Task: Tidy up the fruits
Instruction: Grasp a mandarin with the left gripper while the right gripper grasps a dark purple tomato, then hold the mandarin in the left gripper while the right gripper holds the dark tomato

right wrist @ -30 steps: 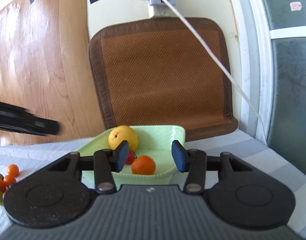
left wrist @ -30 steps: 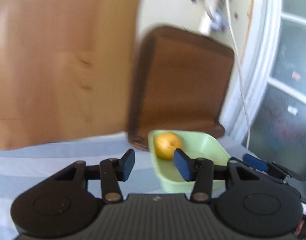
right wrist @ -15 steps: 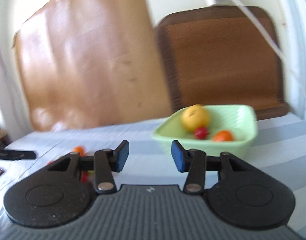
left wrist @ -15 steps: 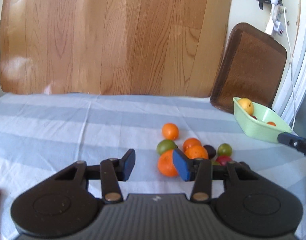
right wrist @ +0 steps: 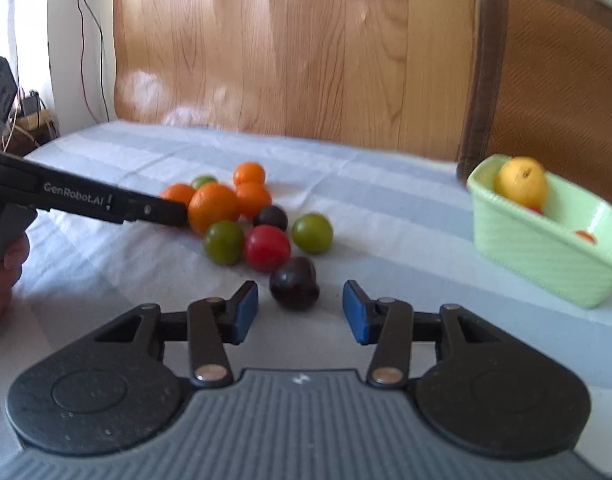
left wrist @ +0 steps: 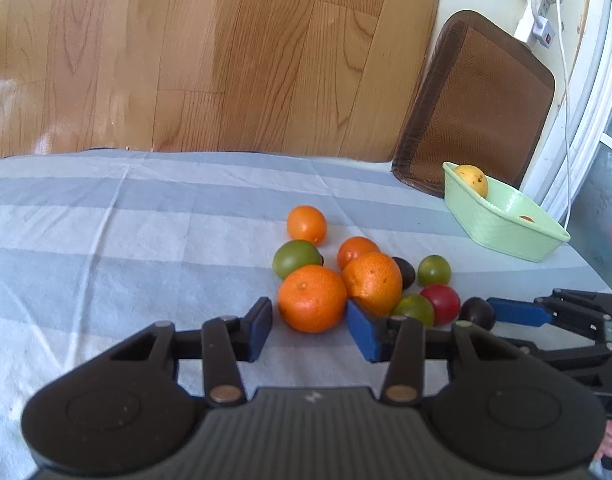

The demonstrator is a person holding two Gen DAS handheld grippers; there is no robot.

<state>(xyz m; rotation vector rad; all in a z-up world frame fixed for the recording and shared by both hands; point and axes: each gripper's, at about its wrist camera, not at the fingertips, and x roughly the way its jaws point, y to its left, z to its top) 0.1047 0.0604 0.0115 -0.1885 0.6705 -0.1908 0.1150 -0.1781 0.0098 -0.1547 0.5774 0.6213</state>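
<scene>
A pile of oranges, green, red and dark fruits lies on the striped cloth. My left gripper (left wrist: 309, 327) is open, its pads on either side of the nearest large orange (left wrist: 311, 298), not touching it. My right gripper (right wrist: 300, 312) is open with a dark plum (right wrist: 294, 285) just ahead, between its pads. In the left wrist view that plum (left wrist: 477, 313) sits at the right gripper's blue fingertip (left wrist: 513, 312). A light green basket (left wrist: 501, 224) at the far right holds a yellow fruit (left wrist: 471, 178); the basket (right wrist: 545, 248) also shows in the right wrist view.
A brown woven mat (left wrist: 473, 108) leans on the wall behind the basket. A wooden panel (left wrist: 210, 52) backs the table. A white cable (left wrist: 565, 80) hangs at the right. The cloth-covered table (left wrist: 106, 232) stretches left of the fruit pile.
Both grippers have swung away from the basket toward the fruit pile and come close to it. The left now frames the large orange; the right now frames the dark plum.
</scene>
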